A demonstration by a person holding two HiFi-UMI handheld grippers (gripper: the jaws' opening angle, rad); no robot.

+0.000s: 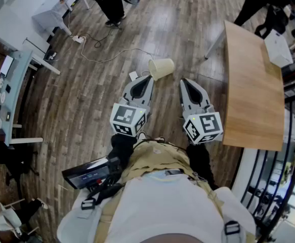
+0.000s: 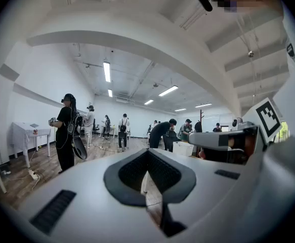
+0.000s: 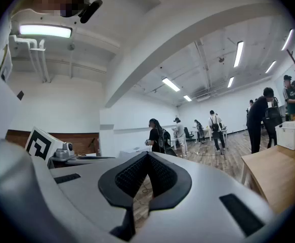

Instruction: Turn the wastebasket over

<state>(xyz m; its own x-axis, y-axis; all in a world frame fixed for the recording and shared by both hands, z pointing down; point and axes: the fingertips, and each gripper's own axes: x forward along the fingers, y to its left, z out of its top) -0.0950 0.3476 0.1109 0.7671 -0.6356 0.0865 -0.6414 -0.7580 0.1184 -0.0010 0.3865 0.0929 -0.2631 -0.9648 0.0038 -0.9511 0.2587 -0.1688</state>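
In the head view a beige wastebasket lies on its side on the wooden floor, its open mouth turned to the left. My left gripper is held level just short of it, jaws together and empty. My right gripper hangs level a little to the right of the basket, also shut with nothing in it. Both gripper views look out across the room over the closed jaws of the left gripper and the right gripper. The wastebasket does not show in either of them.
A wooden table stands close on the right with a white box on its far end. A cable and power strip lie on the floor at the far left by white desks. Several people stand farther back.
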